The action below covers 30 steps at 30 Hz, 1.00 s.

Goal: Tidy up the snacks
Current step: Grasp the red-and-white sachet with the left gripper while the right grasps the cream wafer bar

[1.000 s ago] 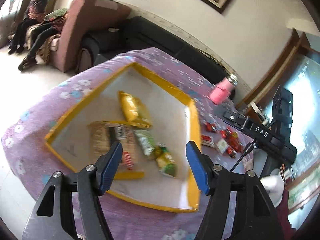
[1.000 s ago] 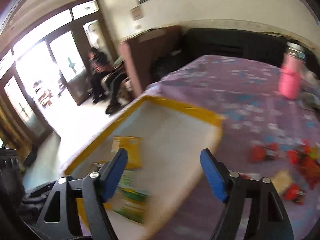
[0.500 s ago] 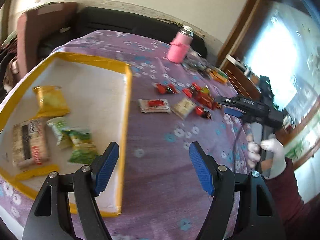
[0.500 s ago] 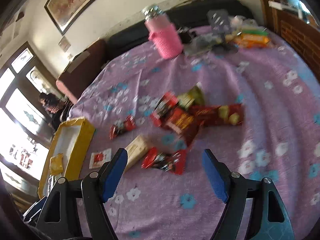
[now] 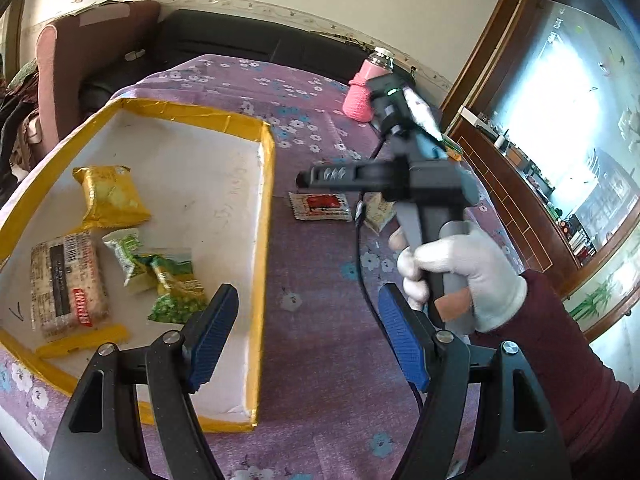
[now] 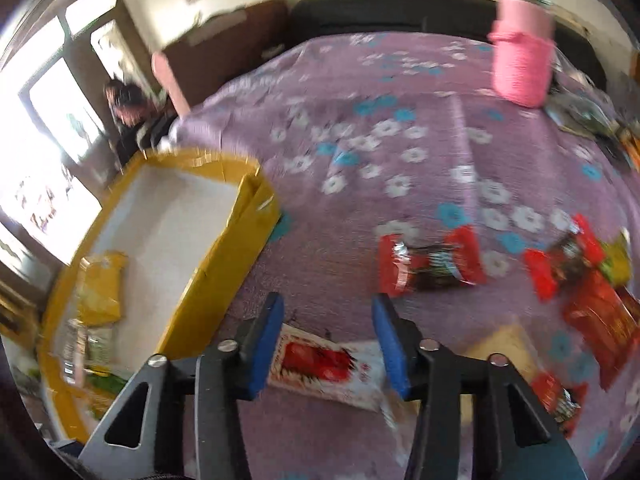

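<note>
A yellow-rimmed white tray (image 5: 266, 208) lies on the purple flowered cloth and holds a yellow packet (image 5: 110, 196), a brown bar (image 5: 66, 280) and green packets (image 5: 172, 280). My left gripper (image 5: 308, 336) is open and empty, above the tray's right rim. My right gripper (image 6: 326, 340) is open over a white and red packet (image 6: 324, 364); that packet also shows in the left wrist view (image 5: 320, 206). Red snack packets (image 6: 432, 266) lie to the right. The tray also shows in the right wrist view (image 6: 224, 256).
A pink-sleeved bottle (image 5: 366, 92) stands at the far side of the table, also in the right wrist view (image 6: 520, 68). A beige packet (image 6: 504, 344) lies beside the right gripper. A sofa and an armchair (image 5: 92, 48) stand behind the table. A wooden cabinet stands at the right.
My right gripper has swung left and dropped low over the white and red packet, its fingers closer together. My left gripper stays near the tray's right rim, still open.
</note>
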Motion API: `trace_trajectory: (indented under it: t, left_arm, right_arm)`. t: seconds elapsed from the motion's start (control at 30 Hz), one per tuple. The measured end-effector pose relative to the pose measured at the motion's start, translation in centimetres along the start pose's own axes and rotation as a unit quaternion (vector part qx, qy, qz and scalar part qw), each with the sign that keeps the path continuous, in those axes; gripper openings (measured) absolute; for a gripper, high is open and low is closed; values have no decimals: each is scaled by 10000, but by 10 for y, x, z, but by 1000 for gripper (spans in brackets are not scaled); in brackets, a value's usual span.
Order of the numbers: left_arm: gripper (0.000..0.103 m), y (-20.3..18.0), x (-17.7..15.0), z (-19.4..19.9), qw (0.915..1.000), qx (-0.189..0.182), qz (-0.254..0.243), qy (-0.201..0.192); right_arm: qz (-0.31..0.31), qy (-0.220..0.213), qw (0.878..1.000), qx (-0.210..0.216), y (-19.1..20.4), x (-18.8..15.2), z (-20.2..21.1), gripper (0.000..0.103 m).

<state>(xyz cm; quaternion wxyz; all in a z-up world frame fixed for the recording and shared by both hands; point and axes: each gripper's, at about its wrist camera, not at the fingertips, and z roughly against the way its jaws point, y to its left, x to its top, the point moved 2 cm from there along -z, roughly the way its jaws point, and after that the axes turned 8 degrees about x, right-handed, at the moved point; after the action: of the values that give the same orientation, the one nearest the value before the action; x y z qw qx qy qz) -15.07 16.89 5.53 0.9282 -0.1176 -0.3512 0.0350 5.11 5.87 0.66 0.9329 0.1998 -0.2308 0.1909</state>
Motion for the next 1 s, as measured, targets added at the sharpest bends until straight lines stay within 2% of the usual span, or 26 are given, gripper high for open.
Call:
trace_trajectory:
  t: [0.07,0.1,0.17,0.23,0.33,0.4,0.57,0.67,0.7,0.8,0.87,0.9,0.93,1.0]
  left_arm:
    - [73,6,0,2,10000,-17,40,-34]
    - [73,8,1,2,10000,-18,55,-52]
    - [73,12,1,1,9999,-83,91,-60]
    - [73,12,1,0,9997,-192,102,-65]
    - [72,5,-1,-5,9995,-327,30,-6]
    - [72,-2,-3,-7,9991,-403,-81,62]
    - [72,-20,-6,-3,9977,-538,-418,57]
    - [72,-26,-7,-4,9970,-604,-466,112]
    - [72,-28,-8,-6,9968,-634,-468,143]
    - [72,-33,-10,-10,9965,-651,-473,234]
    - [72,-37,-10,-12,9961,-692,-471,292]
    - [72,-39,-11,-12,9959,-706,-476,308]
    - [72,-41,-11,-13,9958,-710,-485,312]
    - [72,-45,-10,-15,9958,-681,-508,328]
  right_arm:
    - [240,103,9997,5,8,-8,-2,41]
    - [334,216,9991,178,12,-14,0,41]
    - [637,652,9922,854,21,-33,9,40]
    - [846,786,9862,1188,22,-48,25,38]
    - [291,483,9941,925,-12,-51,50,44]
    - [-250,212,9982,508,-44,-47,62,46]
    - [-1111,144,9937,54,-79,-45,54,51]
    - [-1186,-48,9928,-173,-76,-34,48,58]
    - [-1214,-82,9923,-209,-76,-32,45,64]
    - [-1135,-23,9928,-373,-66,-26,32,66]
    - [-796,-24,9943,-714,-55,-24,24,67]
    - [-615,-25,9942,-886,-52,-24,20,61]
    - [-478,-44,9935,-1036,-49,-26,19,49]
    - [-358,-119,9947,-958,-48,-31,24,35]
